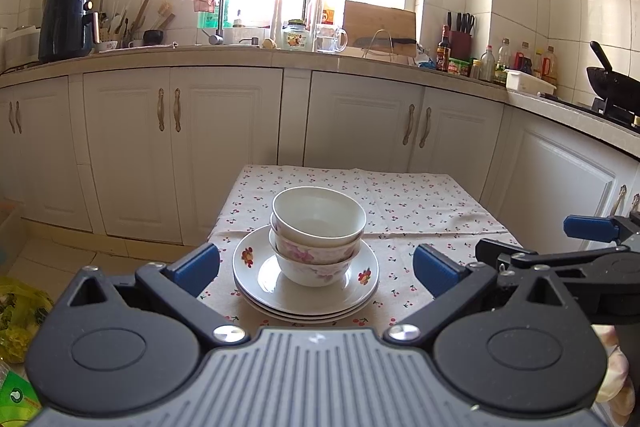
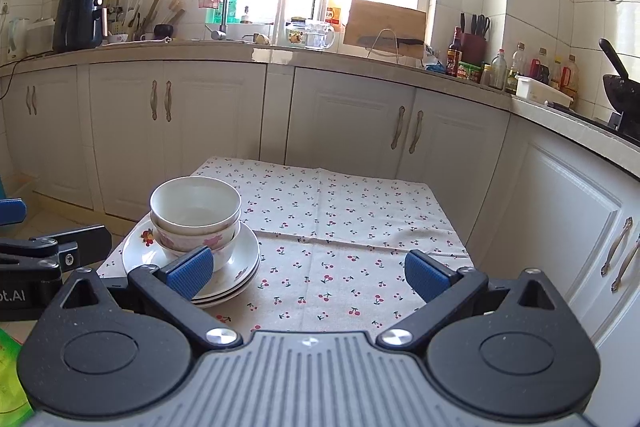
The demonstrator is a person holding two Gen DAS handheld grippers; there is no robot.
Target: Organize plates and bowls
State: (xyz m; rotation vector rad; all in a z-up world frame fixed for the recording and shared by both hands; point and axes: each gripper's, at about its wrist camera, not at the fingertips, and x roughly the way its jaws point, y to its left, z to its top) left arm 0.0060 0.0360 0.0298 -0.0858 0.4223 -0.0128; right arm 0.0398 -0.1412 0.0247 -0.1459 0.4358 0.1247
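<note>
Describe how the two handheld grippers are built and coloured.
Both match. The left gripper and right gripper have black angular linkage arms with silver screws, round black pivot housings, a ribbed grey centre plate and ridged blue finger pads. White lettering marks the left gripper's side.

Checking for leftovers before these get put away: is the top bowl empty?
Empty. The top bowl sits upright on the stack, and both views show a bare white interior.

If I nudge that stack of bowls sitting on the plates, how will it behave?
The stack of bowls stands three high and looks slightly off-centre, so it would probably wobble or tip. Glossy glaze suggests it slides on the plates. It looks ceramic, so likely breakable.
</note>
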